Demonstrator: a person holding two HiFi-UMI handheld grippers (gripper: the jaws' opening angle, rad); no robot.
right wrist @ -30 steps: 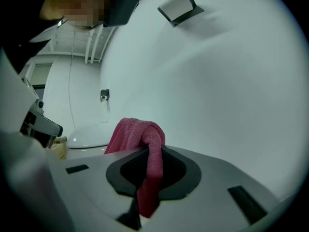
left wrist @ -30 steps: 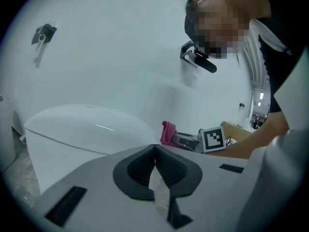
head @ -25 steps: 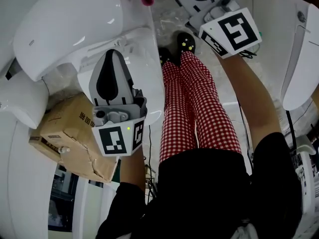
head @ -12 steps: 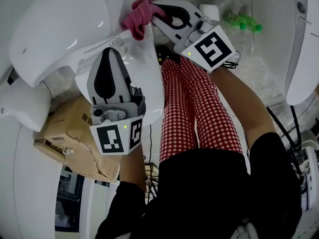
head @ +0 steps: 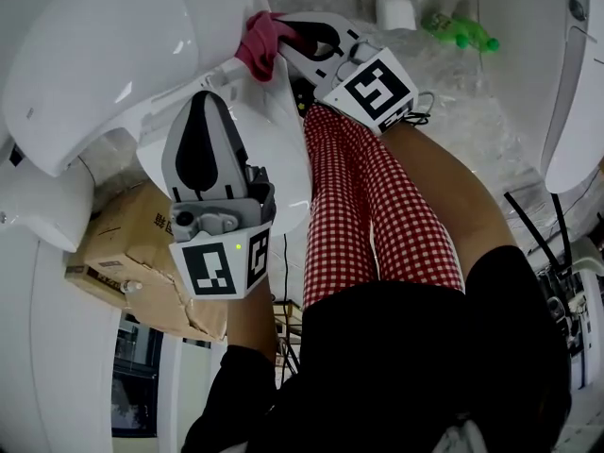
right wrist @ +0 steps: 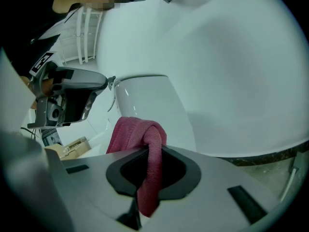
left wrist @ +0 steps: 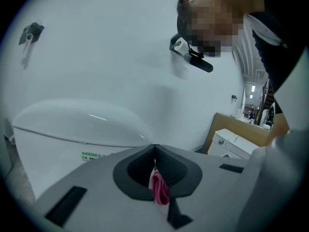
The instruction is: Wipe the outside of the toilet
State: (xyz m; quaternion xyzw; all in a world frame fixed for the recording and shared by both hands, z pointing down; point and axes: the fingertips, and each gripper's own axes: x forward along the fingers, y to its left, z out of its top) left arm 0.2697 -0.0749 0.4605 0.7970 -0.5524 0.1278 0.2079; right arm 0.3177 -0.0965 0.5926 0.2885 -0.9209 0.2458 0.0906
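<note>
The white toilet fills the upper left of the head view, its closed lid above the bowl's outer side. My right gripper is shut on a pink cloth, which lies at the bowl's edge just under the lid. In the right gripper view the cloth bunches over the shut right gripper in front of the bowl. My left gripper is shut and points at the toilet's side. A thin pink strip shows in the left gripper's recess; I cannot tell what it is.
A cardboard box sits low on the left beside the toilet. A second white toilet stands at the right, with cables on the floor. A green bottle and a white roll lie ahead. The person's checked trousers fill the middle.
My right gripper has carried the pink cloth down and left, from the frame's top edge to the toilet's bowl edge. The left gripper has hardly moved.
</note>
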